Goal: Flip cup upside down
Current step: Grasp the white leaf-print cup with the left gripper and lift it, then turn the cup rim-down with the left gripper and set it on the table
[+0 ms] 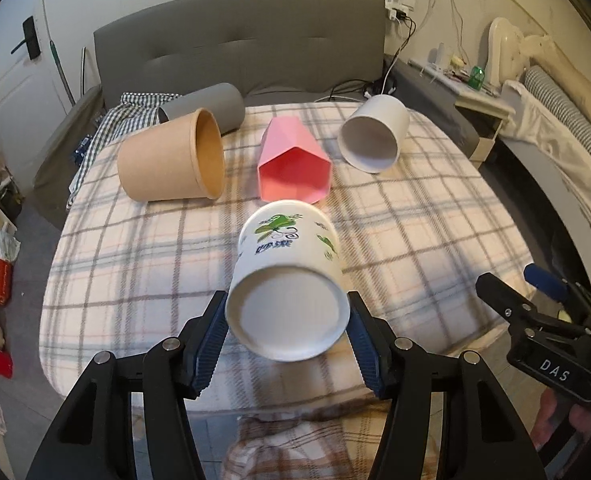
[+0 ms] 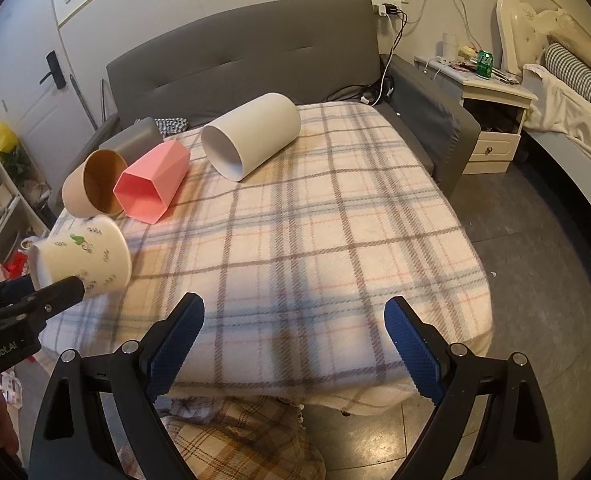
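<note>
My left gripper (image 1: 287, 316) is shut on a white paper cup with green print (image 1: 289, 280), gripping it near its base and holding it on its side above the plaid-covered table (image 1: 395, 232), base toward the camera. The same cup shows at the left of the right wrist view (image 2: 85, 258), tilted, with the left gripper (image 2: 55, 292) on it. My right gripper (image 2: 295, 320) is open and empty over the table's front edge; it also shows at the right of the left wrist view (image 1: 535, 296).
Lying on their sides on the table are a brown paper cup (image 1: 171, 160), a pink faceted cup (image 1: 295, 164), a white cup (image 1: 375, 132) and a grey cup (image 1: 211, 106). A grey sofa (image 1: 239, 40) stands behind, a nightstand (image 2: 491, 120) at right.
</note>
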Demonstrator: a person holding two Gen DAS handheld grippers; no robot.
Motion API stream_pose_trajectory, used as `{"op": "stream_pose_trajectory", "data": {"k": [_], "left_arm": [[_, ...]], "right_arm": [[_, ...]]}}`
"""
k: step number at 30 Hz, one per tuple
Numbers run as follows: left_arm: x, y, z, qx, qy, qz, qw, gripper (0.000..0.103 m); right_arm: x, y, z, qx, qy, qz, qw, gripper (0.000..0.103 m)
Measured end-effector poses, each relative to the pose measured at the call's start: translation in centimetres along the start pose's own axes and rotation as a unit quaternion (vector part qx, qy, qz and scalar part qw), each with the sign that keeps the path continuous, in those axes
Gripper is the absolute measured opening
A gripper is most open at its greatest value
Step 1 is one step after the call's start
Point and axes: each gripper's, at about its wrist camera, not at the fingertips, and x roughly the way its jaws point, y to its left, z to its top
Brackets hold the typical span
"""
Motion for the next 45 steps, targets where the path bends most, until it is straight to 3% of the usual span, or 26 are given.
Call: {"op": "stream_pose_trajectory", "data": {"k": [10,14,20,22,26,33,34,35,37,40,45], "left_arm": [[-1.1,0.3,2.3,0.021,-0.007,-0.009,0.9997,0.058],[-0.6,-0.5,3.5,0.055,0.038,-0.013,0.9977,0.058],[1.3,-1.8,5.1,0.115,0.121,-0.040,0.9851,0.058],[2.2,-1.9,5.6,0.118,0.129,-0.036,0.9839,0.058],[3.1,-1.8,6.7,0.111,0.117,-0.040,0.9861,0.058],[3.2,-1.7,6.1,0.087,0.058,-0.059,0.9927,0.060],[3.1,-1.9,5.9,0.093,0.053,-0.064,0.9922,0.062],[3.0,-2.2,5.7,0.104,0.051,-0.066,0.9911,0.072],[2.4,-2.6,5.2,0.120,0.039,-0.051,0.9907,0.077],[1.0,-2.7,4.9,0.126,0.014,-0.037,0.9912,0.077],[-2.6,-1.6,4.7,0.087,-0.027,-0.045,0.9948,0.077]], "right_arm": [[0.6,0.1,-0.1,0.001,0.005,0.000,1.000,0.092],[0.8,0.2,-0.1,-0.001,0.007,0.001,1.000,0.092],[1.2,0.1,-0.2,0.004,0.011,0.002,1.000,0.092],[1.6,0.0,-0.2,0.006,0.014,0.003,1.000,0.092],[1.8,-0.1,-0.2,0.006,0.015,0.001,1.000,0.092],[1.6,-0.5,0.1,0.007,0.009,-0.001,1.000,0.092],[1.4,-0.4,0.1,0.006,0.008,-0.001,1.000,0.092],[1.3,-0.4,0.1,0.005,0.007,-0.001,1.000,0.092],[0.8,-0.1,0.3,-0.001,0.004,-0.001,1.000,0.092],[-0.6,0.2,0.8,-0.009,-0.008,-0.004,1.000,0.092],[-4.2,1.4,2.0,-0.024,-0.044,-0.007,0.999,0.092]]}}
